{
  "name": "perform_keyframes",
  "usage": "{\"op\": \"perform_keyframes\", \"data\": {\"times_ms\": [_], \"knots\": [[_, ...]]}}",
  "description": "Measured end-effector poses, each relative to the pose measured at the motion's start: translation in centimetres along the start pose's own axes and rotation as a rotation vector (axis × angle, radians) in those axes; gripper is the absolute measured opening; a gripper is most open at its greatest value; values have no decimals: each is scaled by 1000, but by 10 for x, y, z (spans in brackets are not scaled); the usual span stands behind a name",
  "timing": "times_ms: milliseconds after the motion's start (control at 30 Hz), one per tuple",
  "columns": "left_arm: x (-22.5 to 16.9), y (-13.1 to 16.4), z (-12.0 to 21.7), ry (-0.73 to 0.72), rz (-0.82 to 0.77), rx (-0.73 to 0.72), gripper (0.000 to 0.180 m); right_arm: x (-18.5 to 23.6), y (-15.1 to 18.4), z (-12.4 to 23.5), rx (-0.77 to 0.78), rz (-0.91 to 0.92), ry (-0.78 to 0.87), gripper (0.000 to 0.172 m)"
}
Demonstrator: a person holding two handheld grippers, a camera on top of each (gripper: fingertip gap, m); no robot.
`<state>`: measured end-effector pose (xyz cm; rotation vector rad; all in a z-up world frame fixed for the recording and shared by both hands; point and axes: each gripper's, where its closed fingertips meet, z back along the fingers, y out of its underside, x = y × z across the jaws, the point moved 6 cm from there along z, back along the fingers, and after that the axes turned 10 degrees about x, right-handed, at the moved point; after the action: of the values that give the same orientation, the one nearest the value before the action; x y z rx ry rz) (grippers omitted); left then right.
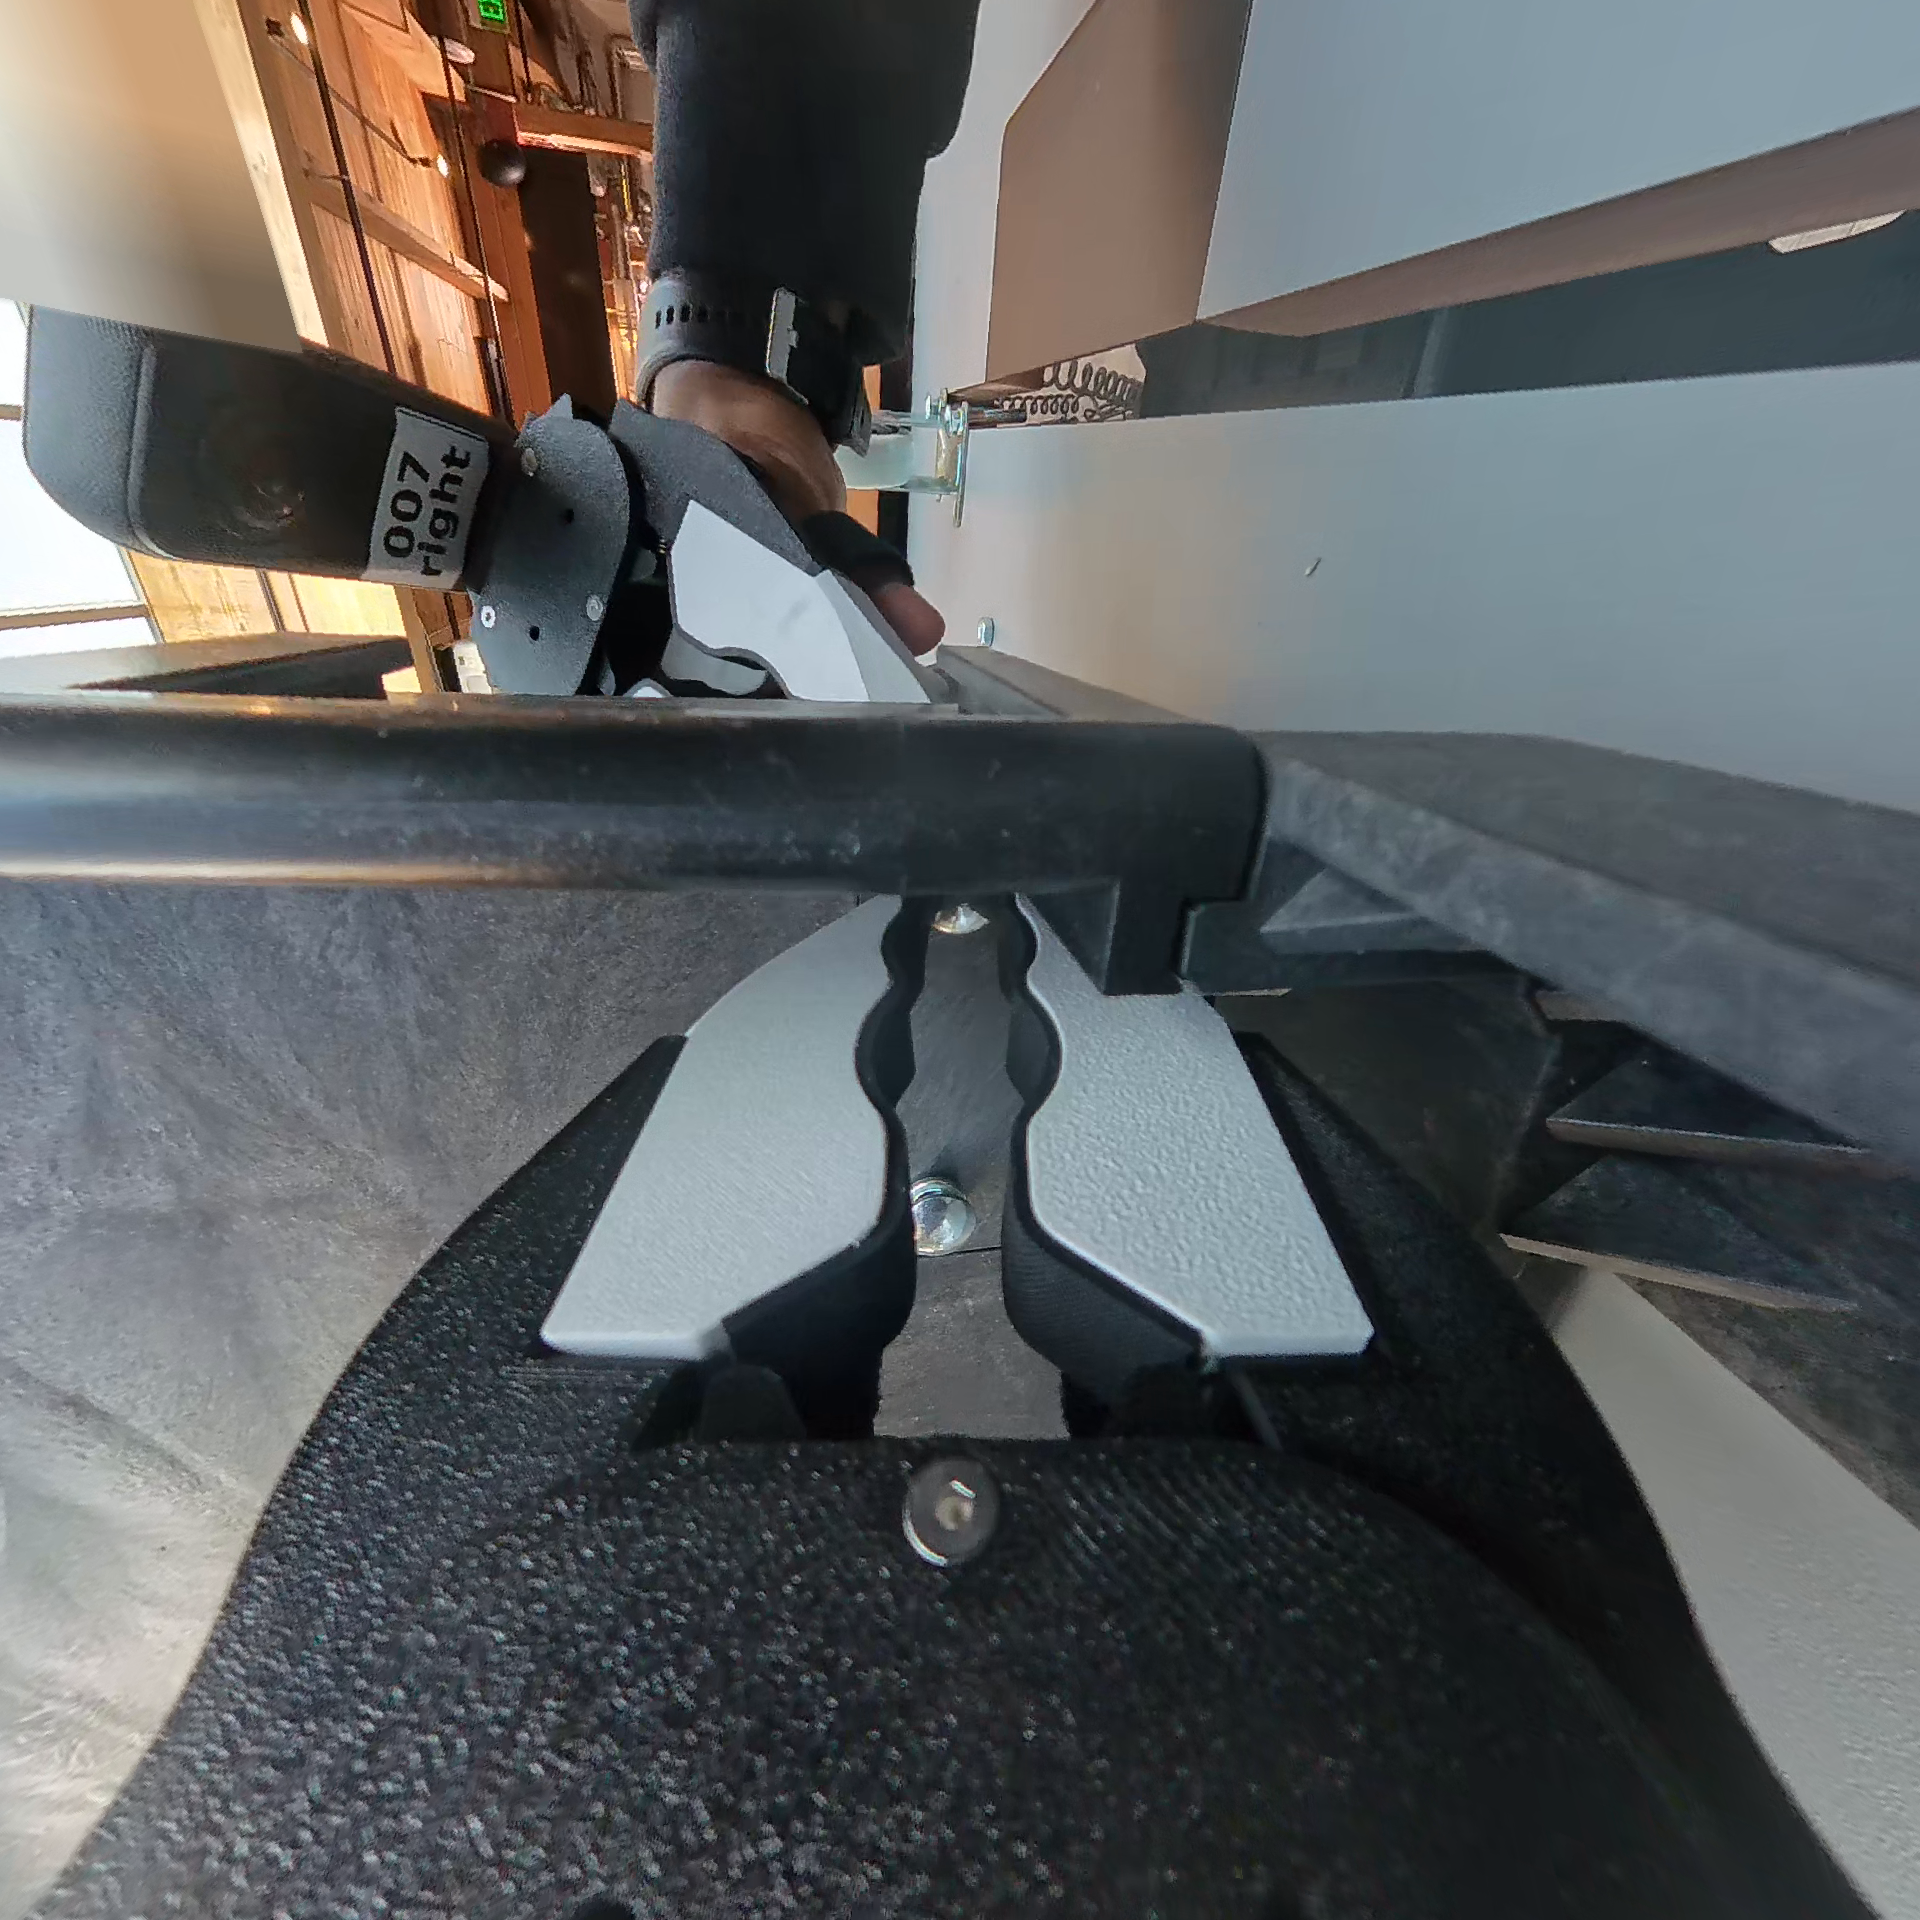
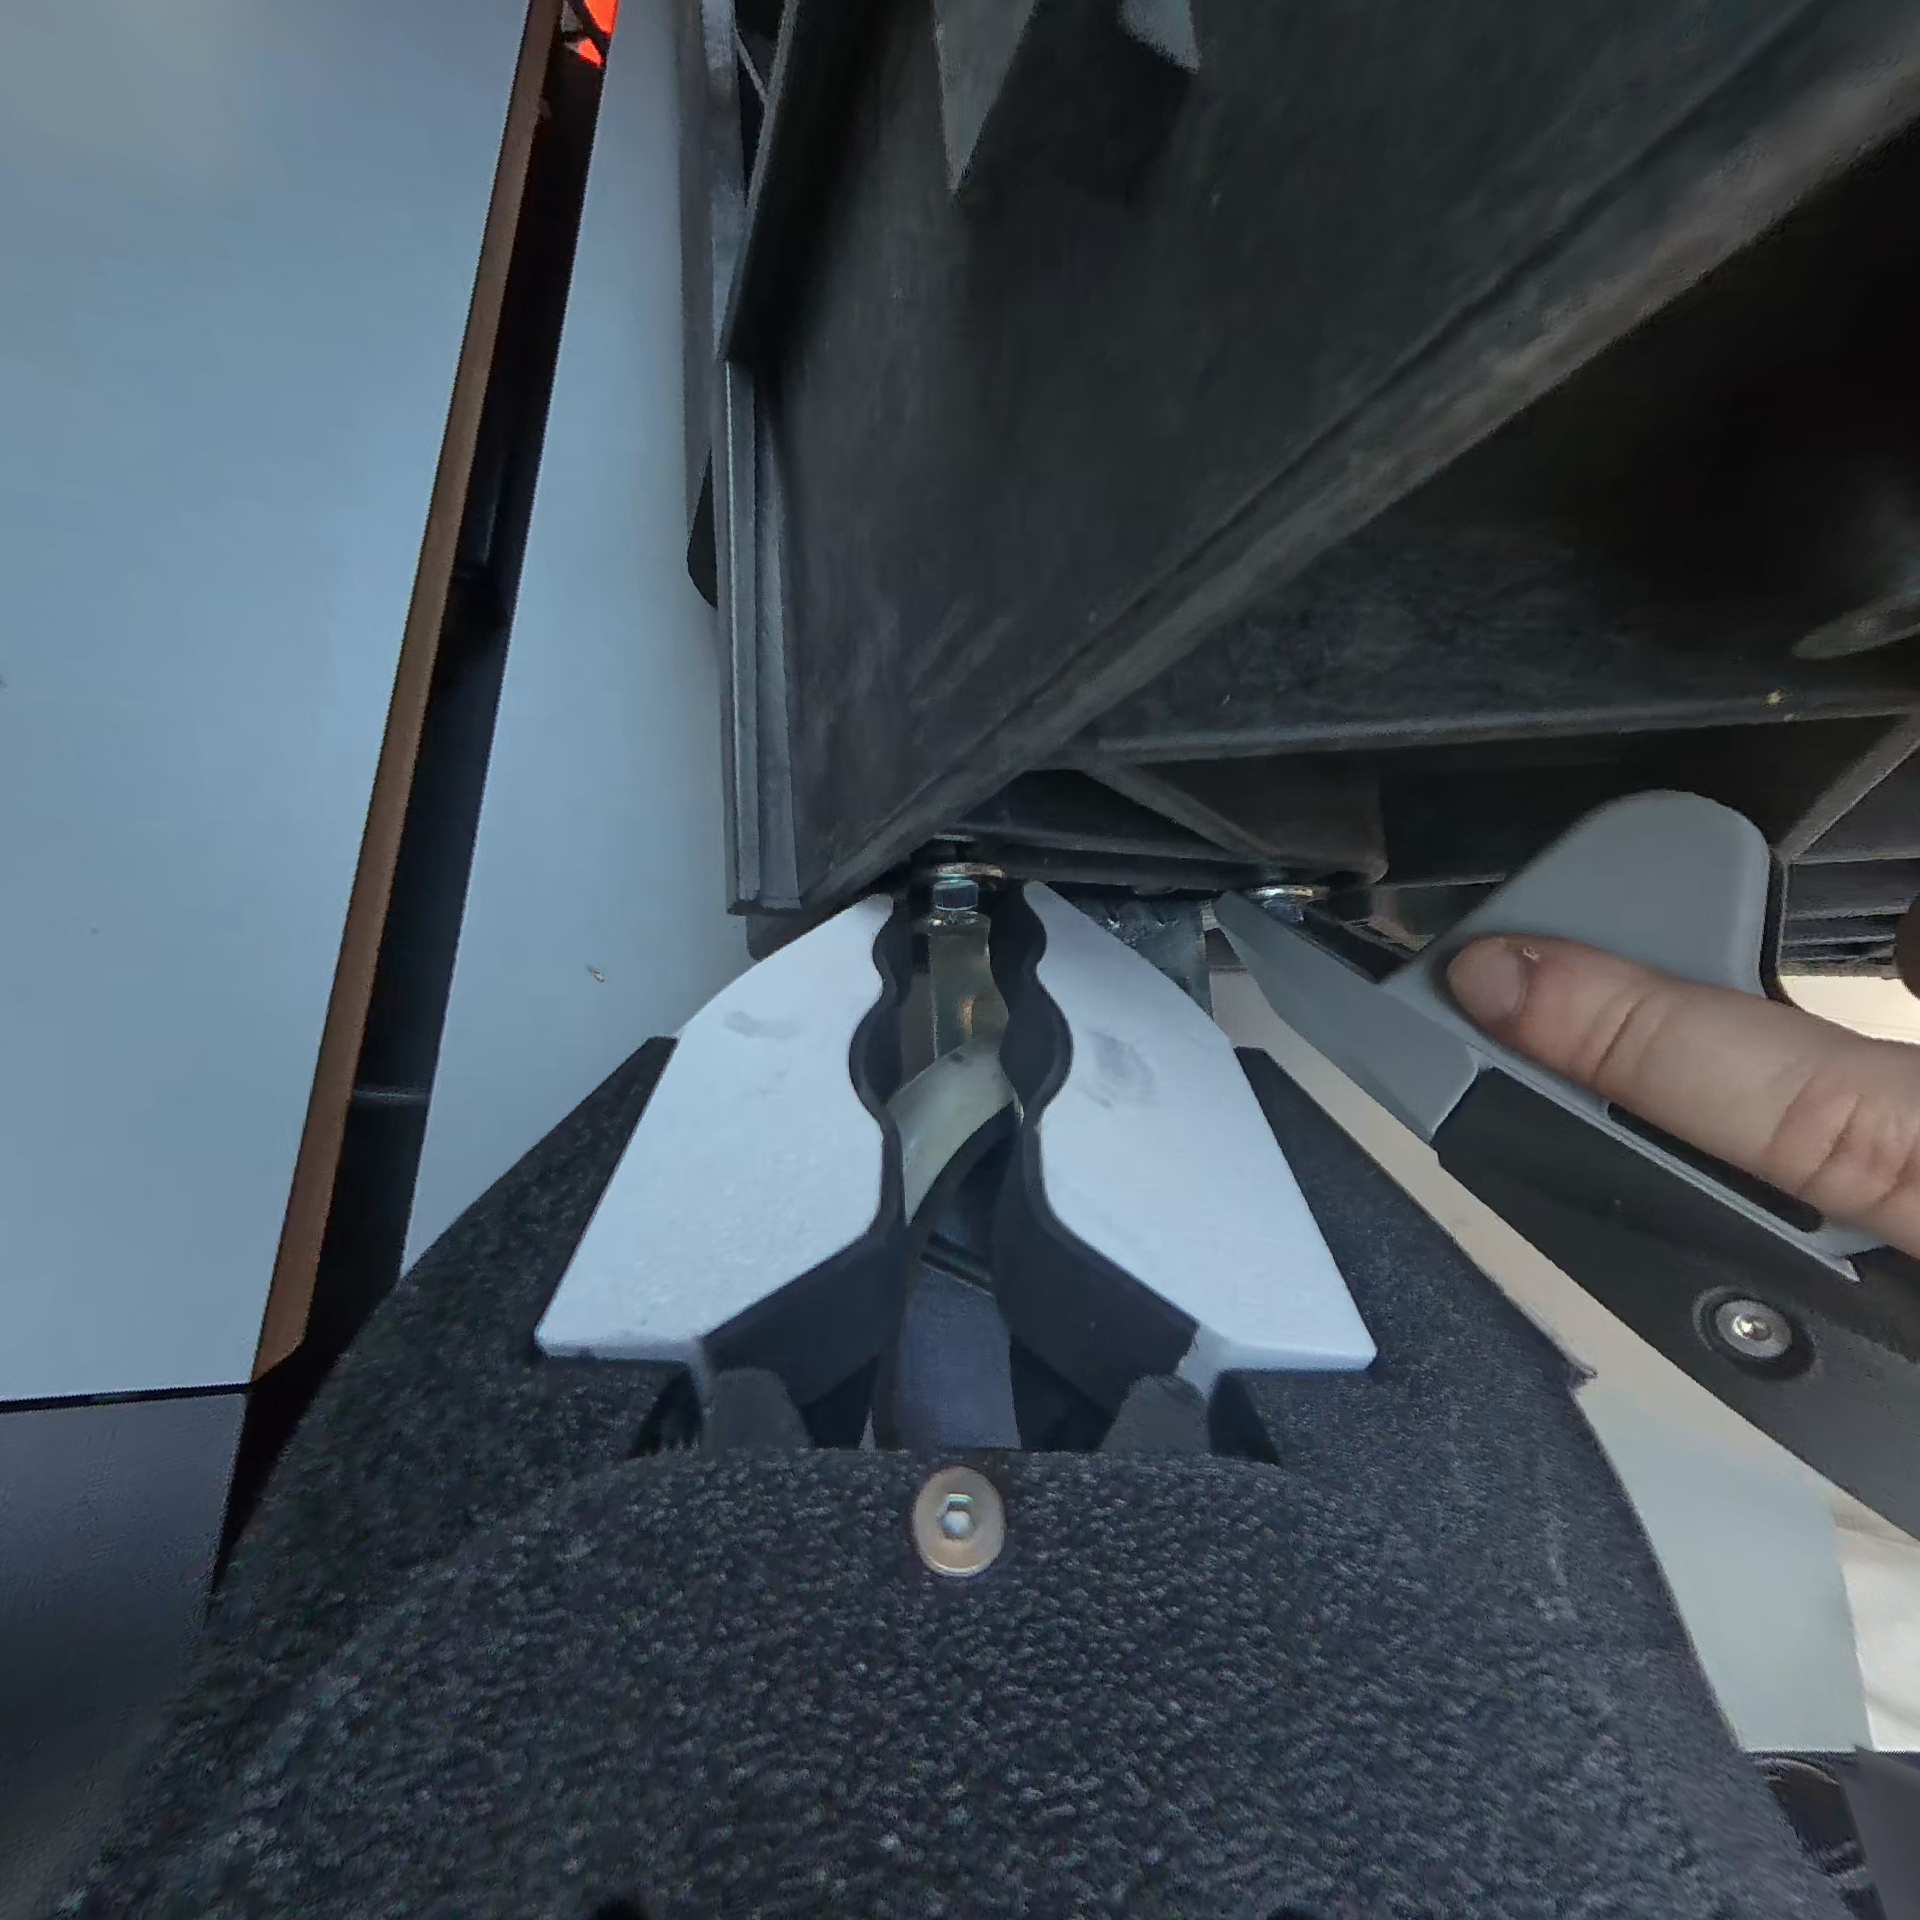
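Our left gripper sits right under a black bar, fingertips tucked beneath its corner piece. Narrow gap between the fingers, with a screw head showing in it; we can't tell if they grip anything. Right gripper reaches the bar's far side, a hand on it. Grey cabinet panel behind.

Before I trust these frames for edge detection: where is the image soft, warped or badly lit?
Left wrist view: the black rim bar is smeared and bowed by the wide-angle lens; the wooden wall glows warm. Right wrist view: the black bin underside is dim and soft.
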<state>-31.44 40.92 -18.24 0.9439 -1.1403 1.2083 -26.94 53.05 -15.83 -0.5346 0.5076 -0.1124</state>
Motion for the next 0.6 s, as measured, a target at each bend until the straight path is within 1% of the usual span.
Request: {"op": "perform_keyframes", "data": {"times_ms": [100,233,500,600], "knots": [[0,0,0,0,1,-1,14,-1,1,0,-6,-34,-25,15],[0,0,0,1,1,-2,13,-4,2,-1,-13,-122,-100,15],[0,0,-1,1,-3,-2,13,-9,5,-3,-18,-440,-325,14],[0,-1,-1,0,-3,-2,13,-10,5,-3,-31,-496,-364,14]]}}
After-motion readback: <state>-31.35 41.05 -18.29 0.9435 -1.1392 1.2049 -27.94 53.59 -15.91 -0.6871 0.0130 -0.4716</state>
